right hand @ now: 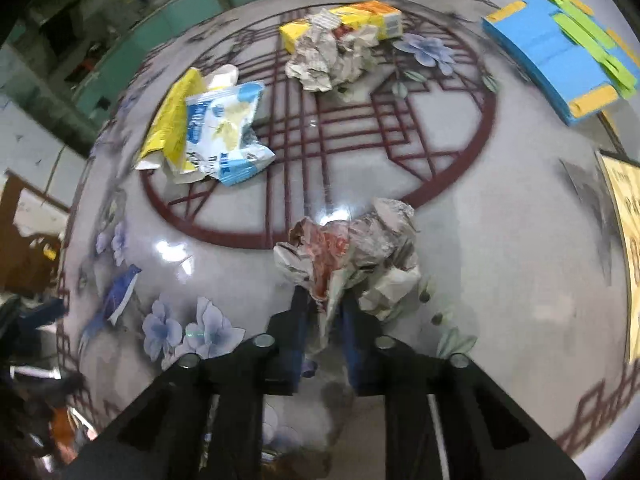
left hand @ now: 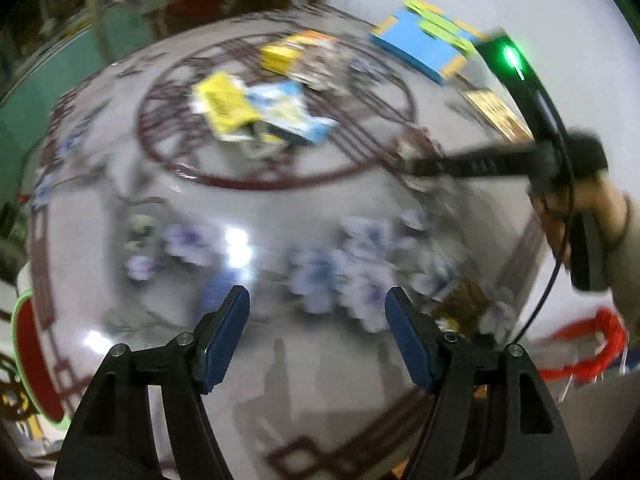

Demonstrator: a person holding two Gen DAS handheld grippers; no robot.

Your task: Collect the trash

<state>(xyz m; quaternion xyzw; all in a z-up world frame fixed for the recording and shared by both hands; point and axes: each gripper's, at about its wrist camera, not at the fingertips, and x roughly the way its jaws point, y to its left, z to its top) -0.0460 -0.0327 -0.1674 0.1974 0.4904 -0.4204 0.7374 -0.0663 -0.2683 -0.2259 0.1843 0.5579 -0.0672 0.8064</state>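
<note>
My right gripper [right hand: 325, 304] is shut on a crumpled wad of paper [right hand: 352, 252] with red print, held just above the patterned table [right hand: 500, 280]. It also shows in the left wrist view [left hand: 416, 160], at the right. My left gripper [left hand: 316, 312] is open and empty over the near part of the table. Further back lie a yellow wrapper [right hand: 172, 120] under a blue and white snack bag [right hand: 224, 132], a second crumpled paper [right hand: 328, 58] and a yellow carton [right hand: 372, 16]. The wrappers show in the left wrist view [left hand: 256, 110] too.
A blue box with green and yellow strips [right hand: 560, 52] sits at the table's far right. A yellow printed card [right hand: 628, 240] lies at the right edge. A red cord [left hand: 592, 344] lies off the table to the right. A white and red object [left hand: 28, 356] stands left.
</note>
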